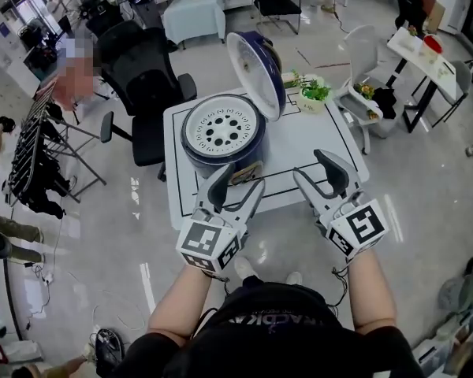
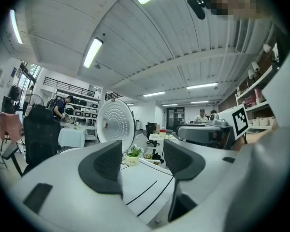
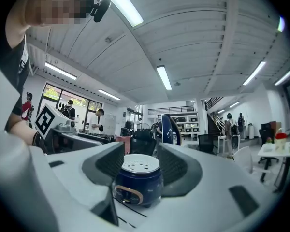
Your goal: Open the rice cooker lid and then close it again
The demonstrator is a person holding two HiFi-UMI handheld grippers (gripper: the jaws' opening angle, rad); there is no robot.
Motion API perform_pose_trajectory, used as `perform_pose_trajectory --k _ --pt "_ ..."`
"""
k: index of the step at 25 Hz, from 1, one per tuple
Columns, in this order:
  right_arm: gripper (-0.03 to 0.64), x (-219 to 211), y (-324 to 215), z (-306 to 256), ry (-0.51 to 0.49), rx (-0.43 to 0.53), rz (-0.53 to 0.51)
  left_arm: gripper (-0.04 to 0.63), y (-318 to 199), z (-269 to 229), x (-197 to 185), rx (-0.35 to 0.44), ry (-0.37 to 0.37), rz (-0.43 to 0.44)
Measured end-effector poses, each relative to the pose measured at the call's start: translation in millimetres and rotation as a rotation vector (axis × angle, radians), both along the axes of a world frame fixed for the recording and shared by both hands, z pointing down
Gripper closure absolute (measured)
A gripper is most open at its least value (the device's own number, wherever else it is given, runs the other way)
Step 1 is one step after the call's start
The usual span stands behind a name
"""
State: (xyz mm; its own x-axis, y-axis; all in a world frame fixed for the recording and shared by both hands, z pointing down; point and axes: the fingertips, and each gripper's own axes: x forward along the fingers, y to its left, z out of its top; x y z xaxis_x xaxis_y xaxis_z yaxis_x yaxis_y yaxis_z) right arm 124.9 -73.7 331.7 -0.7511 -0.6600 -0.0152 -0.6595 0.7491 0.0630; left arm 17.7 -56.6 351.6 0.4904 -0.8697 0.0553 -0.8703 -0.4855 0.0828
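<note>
The dark blue rice cooker [image 1: 221, 136] stands on the small white table [image 1: 315, 144]. Its lid [image 1: 256, 73] is raised upright at the back, and the white perforated inner plate shows on top of the pot. My left gripper [image 1: 238, 181] is open and holds nothing, just in front of the cooker's near side. My right gripper [image 1: 314, 165] is open too, to the cooker's right over the table's front part. The left gripper view shows the lid [image 2: 115, 121] beyond that gripper's [image 2: 142, 158] jaws. In the right gripper view the cooker [image 3: 137, 180] sits framed between that gripper's [image 3: 140, 166] spread jaws, apart from them.
A small potted plant [image 1: 314, 93] stands at the table's back right corner. A black office chair [image 1: 146, 77] is behind the table at the left, a white chair [image 1: 363, 53] and a side table [image 1: 426, 53] at the right. A rack of dark items [image 1: 39, 148] stands far left.
</note>
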Motion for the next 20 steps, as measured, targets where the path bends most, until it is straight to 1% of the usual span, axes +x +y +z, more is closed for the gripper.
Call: perform_pose_trajectory --k 3,10,15,20 --pt "0.410 7.4 6.5 -2.1 -0.009 0.006 -0.020 0.334 9.9 -1.2 10.4 0.005 -0.008 -0.015" --pt "0.410 13.8 9.8 -4.9 -0.025 0.014 -0.042 0.334 18.7 -4.2 16.1 0.014 -0.017 -0.048" --pt "0.410 9.0 6.8 -5.8 -0.016 0.017 -0.046 0.336 17.6 -8.2 9.3 0.024 -0.015 -0.059" --pt "0.410 7.2 -4.3 -6.4 -0.016 0.021 -0.026 0.334 9.7 -7.5 0.2 0.028 -0.010 -0.060"
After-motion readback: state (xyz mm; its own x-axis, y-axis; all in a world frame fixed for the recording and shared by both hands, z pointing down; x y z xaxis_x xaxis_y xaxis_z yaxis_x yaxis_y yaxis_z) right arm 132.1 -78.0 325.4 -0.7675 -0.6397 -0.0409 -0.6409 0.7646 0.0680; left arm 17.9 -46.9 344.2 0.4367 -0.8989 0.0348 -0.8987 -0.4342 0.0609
